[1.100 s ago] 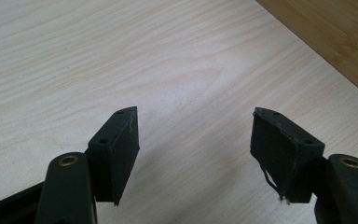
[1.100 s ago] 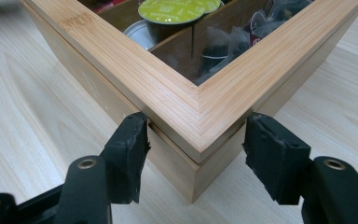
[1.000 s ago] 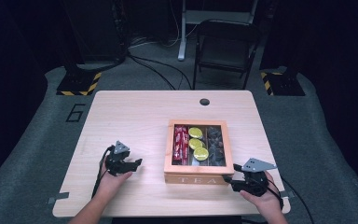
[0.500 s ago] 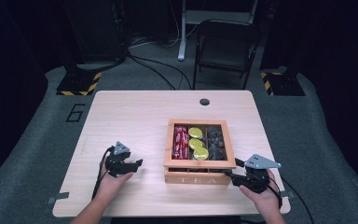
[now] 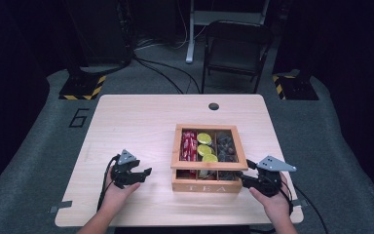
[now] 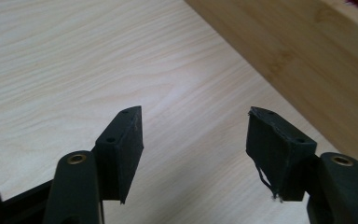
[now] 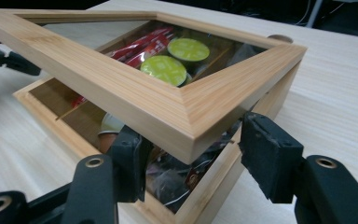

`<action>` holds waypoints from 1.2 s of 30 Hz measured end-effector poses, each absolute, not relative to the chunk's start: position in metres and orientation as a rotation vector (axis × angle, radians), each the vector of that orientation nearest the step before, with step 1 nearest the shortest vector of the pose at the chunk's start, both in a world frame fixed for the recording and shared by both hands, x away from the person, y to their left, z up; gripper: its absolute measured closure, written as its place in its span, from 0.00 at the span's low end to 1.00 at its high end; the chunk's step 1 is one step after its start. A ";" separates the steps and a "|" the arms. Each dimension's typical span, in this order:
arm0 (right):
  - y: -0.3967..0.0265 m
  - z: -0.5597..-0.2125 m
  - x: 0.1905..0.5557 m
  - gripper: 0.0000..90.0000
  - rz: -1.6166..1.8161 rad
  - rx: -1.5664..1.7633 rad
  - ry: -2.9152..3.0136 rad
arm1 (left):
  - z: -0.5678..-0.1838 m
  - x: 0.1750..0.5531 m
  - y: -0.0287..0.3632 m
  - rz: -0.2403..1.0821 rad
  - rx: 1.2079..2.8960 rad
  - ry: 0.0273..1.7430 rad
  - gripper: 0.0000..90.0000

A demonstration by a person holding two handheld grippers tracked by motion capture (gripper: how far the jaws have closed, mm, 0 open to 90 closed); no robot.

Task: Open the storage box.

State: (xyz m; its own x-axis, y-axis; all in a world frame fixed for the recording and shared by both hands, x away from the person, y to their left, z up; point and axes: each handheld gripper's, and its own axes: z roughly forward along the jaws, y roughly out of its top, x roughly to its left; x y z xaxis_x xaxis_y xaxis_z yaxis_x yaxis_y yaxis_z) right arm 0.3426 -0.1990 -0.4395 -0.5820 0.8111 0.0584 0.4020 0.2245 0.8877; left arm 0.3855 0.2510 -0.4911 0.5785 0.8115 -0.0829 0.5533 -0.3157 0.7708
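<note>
A: From the high view, what are the two doing?

B: The tea box [image 5: 207, 168] sits on the table [image 5: 141, 122], right of centre, its glass-paned lid [image 5: 208, 148] raised a little at the near edge. The right hand-held gripper [image 5: 246, 180] is at the box's near right corner. The left hand-held gripper [image 5: 143, 174] rests well left of the box, touching nothing, its jaws apart.

A: And the left gripper view?

B: The left hand-held gripper [image 6: 196, 140] is open over bare table [image 6: 74, 60]; its jaws have just been closing slightly, with nothing between them. The box's wooden side [image 6: 307, 60] lies beyond, cut off at the top right.

A: The right gripper view?

B: The right hand-held gripper [image 7: 193, 158] has the lid's corner [image 7: 186, 121] between its jaws, which have just been closing. The left pad [image 7: 128, 168] sits under the frame; the right pad [image 7: 268, 154] stands just off the corner, so I can't tell whether they actually pinch it.

A: What shows here that the high view misses?

B: The gap under the lifted lid, with dark wrapped sachets [image 7: 177, 179] inside, hard to make out. Through the glass are red packets [image 7: 142, 44] and green-topped pods [image 7: 165, 69]. From above, the jaw tips at the corner are too small to read.
</note>
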 end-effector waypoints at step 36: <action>-0.201 -0.392 0.379 0.55 1.424 1.235 1.954 | -0.452 0.375 0.233 0.358 1.964 1.016 0.49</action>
State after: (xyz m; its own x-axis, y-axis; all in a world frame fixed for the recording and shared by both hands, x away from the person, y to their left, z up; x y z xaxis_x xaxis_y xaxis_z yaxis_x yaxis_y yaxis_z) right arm 0.3790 -0.2005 -0.3920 -0.5150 0.8425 0.1580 0.4084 0.0792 0.9093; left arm 0.3745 0.2331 -0.4522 0.6254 0.7696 -0.1286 0.5190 -0.2873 0.8051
